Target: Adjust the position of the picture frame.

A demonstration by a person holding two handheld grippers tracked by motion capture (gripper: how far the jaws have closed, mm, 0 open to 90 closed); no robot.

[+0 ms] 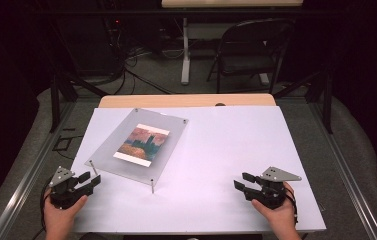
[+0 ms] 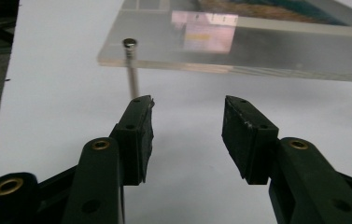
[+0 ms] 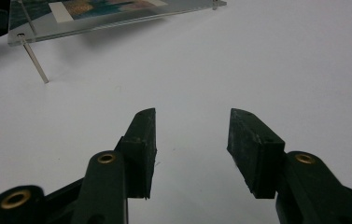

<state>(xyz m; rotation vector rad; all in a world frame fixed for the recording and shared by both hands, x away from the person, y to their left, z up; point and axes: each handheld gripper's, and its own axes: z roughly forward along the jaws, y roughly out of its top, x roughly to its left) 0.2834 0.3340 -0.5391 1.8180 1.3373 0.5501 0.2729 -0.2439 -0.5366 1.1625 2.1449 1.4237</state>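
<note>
Both claws spread and empty, left gripper (image 1: 90, 180) just beside near-left leg (image 2: 131, 74) of acrylic picture frame (image 1: 141, 145) standing left-centre on table (image 1: 236, 150), right gripper (image 1: 244, 184) well apart; risk: nudging leg slides or tips frame.

Frame (image 1: 141, 145) on table (image 1: 226, 150) far-left; left claw (image 1: 87, 181) just before it, right claw (image 1: 245, 185) well apart.

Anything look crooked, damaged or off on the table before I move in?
The clear acrylic frame sits rotated, out of square with the table edges, raised on thin metal pins. Nothing looks spilled or broken.
</note>
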